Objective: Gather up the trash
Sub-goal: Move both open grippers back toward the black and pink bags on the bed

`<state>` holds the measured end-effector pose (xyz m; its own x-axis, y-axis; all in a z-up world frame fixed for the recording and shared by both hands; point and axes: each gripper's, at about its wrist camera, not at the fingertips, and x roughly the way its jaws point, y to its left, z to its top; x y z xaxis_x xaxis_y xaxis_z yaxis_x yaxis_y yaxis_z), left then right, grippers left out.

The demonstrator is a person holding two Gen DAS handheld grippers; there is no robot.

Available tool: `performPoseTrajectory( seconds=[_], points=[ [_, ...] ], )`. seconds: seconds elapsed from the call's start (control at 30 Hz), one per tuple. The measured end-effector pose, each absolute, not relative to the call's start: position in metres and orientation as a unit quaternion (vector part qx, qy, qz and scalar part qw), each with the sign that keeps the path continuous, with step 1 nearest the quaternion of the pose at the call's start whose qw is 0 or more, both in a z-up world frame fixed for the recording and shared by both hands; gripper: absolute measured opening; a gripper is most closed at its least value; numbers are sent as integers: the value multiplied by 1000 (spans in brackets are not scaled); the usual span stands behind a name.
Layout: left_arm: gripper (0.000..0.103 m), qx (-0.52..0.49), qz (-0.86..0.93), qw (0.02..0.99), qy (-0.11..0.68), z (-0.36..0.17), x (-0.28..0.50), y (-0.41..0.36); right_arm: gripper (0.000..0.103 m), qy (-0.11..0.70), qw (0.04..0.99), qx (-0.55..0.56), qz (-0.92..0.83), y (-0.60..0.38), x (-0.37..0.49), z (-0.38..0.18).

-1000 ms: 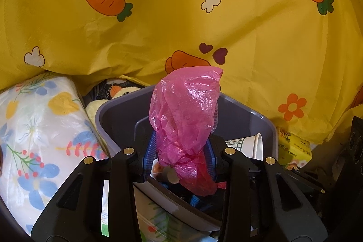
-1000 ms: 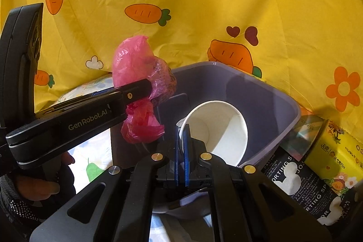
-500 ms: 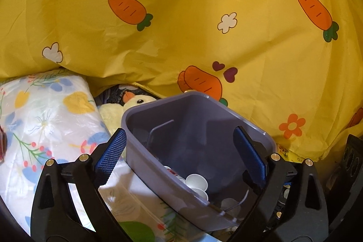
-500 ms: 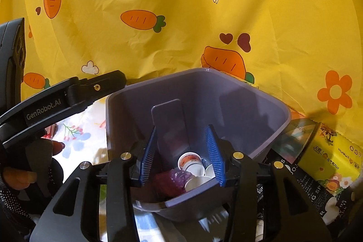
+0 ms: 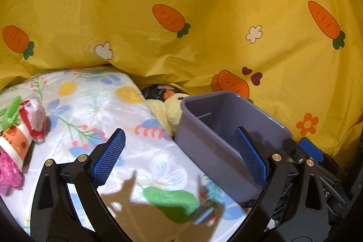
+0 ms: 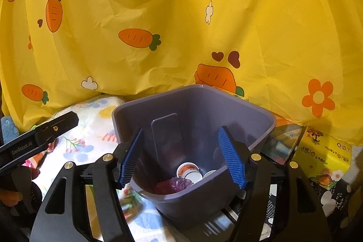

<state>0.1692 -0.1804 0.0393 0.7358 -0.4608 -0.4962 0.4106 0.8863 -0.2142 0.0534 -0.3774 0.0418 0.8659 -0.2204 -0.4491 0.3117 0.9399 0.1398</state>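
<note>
Both empty: the left hand-held gripper gapes wide; the right hand-held gripper is opening over the purple bin.

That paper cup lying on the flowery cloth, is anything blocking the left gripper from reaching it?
Nothing visible does. The paper cup lies left of the left gripper, whose jaws stand open and empty, with only bare floral cloth between.

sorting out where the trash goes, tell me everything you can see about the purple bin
The purple bin is a smooth, plastic-looking tub, grey-purple, with rounded corners, a thin rolled rim and a raised flat panel on one inner wall. It stands open-topped on the floral sheet, against the yellow carrot-print cloth, a plush duck touching its side. At the bottom lie paper cups and a crumpled pink bag. Neither gripper touches it.
</note>
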Motion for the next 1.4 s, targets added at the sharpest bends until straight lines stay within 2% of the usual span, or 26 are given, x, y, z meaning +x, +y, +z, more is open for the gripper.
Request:
performPoseTrajectory(
  seconds=[0.33,0.7,1.4],
  points=[
    [95,-40,-83,963,252,40,117,-69,67,219,967,91,-88,-325,46,43],
    [95,-58,57,964,253,30,79,48,67,239,970,49,20,-214,59,37],
    [95,-74,139,956,248,31,66,120,67,274,951,-22,141,-81,83,27]
  ],
)
